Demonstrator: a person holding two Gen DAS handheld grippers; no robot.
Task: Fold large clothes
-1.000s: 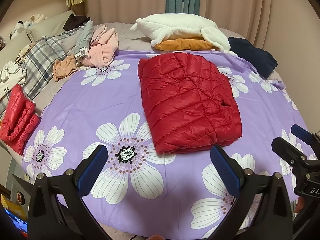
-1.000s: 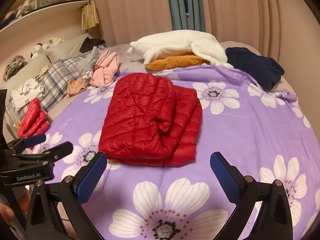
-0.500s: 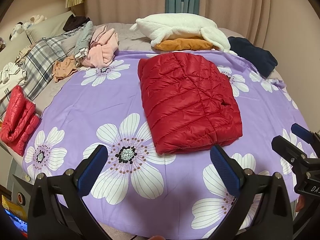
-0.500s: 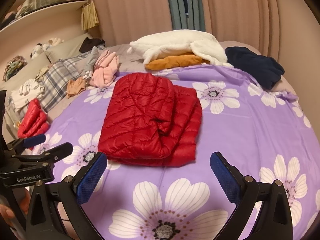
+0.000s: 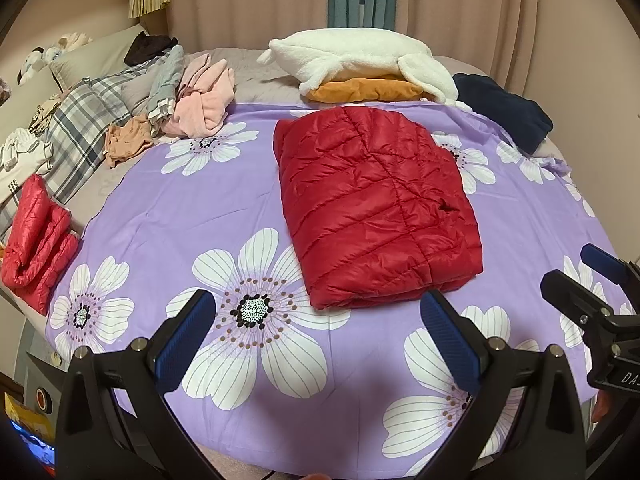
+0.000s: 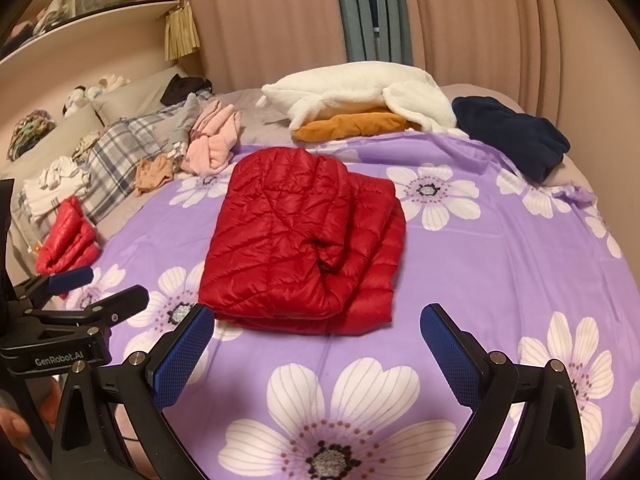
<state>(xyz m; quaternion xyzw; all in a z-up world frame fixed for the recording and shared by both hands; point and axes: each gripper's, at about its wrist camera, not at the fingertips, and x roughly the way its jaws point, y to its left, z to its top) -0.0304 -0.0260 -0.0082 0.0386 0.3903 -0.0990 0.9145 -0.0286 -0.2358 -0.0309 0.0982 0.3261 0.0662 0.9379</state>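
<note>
Purple sheet (image 5: pixel 168 216) with big white flowers covers the bed, and both grippers hang low over its near edge. From the left gripper (image 5: pixel 318 338), jaws spread wide and holding nothing, look across to the right gripper (image 6: pixel 318 350), which is wide open and empty too. Just past them lies the red puffer jacket (image 6: pixel 300 240), folded into a thick block in the middle of the sheet, with its layers showing along the right side. It looks done, or very close. More clothes look like they are waiting: a pink top (image 5: pixel 200 104), a white fleece (image 5: pixel 360 56) on an orange one (image 5: pixel 360 90), and a navy fleece (image 5: pixel 504 116) at the far edge. Another red puffer (image 5: pixel 36 240) sits folded at the left edge. Bare sheet lies all around the jacket, so there is lots of room to move.
</note>
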